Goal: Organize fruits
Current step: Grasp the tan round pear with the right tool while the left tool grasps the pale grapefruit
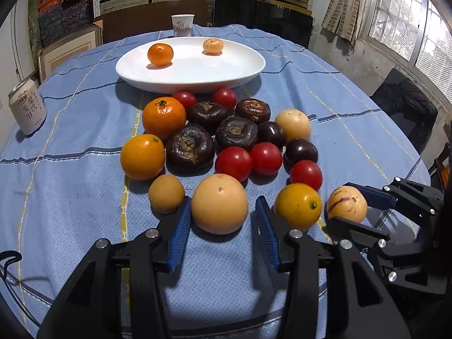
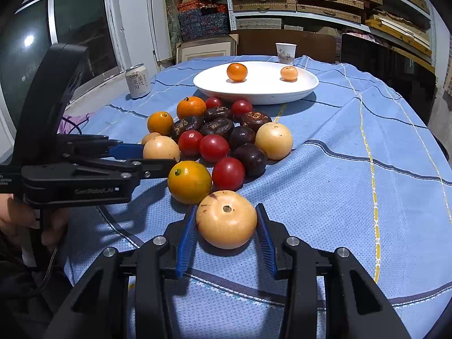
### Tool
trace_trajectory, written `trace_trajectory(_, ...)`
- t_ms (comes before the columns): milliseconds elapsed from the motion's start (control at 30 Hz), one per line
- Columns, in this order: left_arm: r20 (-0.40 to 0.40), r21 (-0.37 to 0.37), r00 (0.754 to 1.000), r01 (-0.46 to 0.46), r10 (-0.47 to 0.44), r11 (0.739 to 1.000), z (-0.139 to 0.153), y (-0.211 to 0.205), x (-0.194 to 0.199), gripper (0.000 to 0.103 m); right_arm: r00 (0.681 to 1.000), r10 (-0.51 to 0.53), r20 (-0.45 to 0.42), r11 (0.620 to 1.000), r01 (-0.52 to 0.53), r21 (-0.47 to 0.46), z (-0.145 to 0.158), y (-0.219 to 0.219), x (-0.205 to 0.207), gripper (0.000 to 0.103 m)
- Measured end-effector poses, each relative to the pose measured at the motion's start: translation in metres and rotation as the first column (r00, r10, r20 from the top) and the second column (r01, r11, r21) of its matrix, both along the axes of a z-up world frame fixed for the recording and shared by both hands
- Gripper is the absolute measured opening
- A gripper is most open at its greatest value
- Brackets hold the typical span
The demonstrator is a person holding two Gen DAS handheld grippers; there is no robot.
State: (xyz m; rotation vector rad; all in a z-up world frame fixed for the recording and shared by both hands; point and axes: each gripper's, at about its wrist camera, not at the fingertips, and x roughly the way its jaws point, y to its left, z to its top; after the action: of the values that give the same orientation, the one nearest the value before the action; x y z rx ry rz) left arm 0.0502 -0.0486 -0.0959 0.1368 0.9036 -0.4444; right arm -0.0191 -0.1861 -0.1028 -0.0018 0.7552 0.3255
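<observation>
I steady both grips at the heap's near edge: left gripper [image 1: 221, 212] narrowly brackets a round tan fruit [image 1: 219, 204], right gripper [image 2: 226, 220] clamps a purple-streaked yellow fruit [image 2: 226, 219]; lift straight, then cross to the white oval plate [image 1: 240, 76].

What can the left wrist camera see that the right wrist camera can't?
Only the left wrist view: a bright barred window on its right side. Only the right wrist view: a person's hand holding the left gripper, and a dark window. Both: the white plate with two oranges, the paper cup, the can and the fruit pile on the blue cloth.
</observation>
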Motion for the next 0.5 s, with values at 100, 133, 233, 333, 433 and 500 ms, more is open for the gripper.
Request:
trace_trajectory(100, 0.003, 0.004, 1.0, -0.004, 0.004, 1.0, -0.0021, 0.0002, 0.0001, 0.043, 1.0, 0.001, 0.002, 1.0, -0.001, 0.0, -0.0005, 0.0, 0.0002, 0.042)
trace_trajectory(133, 0.009, 0.002, 1.0, -0.009, 0.009, 1.0, -0.0018, 0.001, -0.0001, 0.042, 1.0, 0.001, 0.003, 1.0, -0.001, -0.001, -0.0004, 0.0001, 0.0001, 0.042)
trace_trajectory(233, 0.014, -0.002, 1.0, -0.011, 0.011, 1.0, -0.0015, 0.0031, -0.0013, 0.038, 1.0, -0.001, 0.003, 1.0, 0.001, 0.002, -0.0002, 0.0003, 0.0, 0.042)
trace_trajectory(333, 0.024, 0.003, 1.0, -0.008, 0.008, 1.0, -0.0014, 0.0027, -0.0035, 0.038, 1.0, -0.002, 0.004, 1.0, 0.002, 0.002, 0.0, 0.0005, 0.0, 0.042)
trace_trajectory(433, 0.034, 0.005, 0.999, -0.011, 0.011, 1.0, -0.0001, 0.0044, -0.0061, 0.038, 1.0, -0.003, 0.006, 1.0, 0.003, 0.0, 0.0007, 0.0005, -0.0007, 0.042)
trace_trajectory(500, 0.034, 0.003, 0.999, -0.015, 0.014, 1.0, 0.0005, 0.0064, -0.0072, 0.038, 1.0, -0.004, 0.004, 1.0, 0.004, 0.001, 0.0007, 0.0008, -0.0004, 0.042)
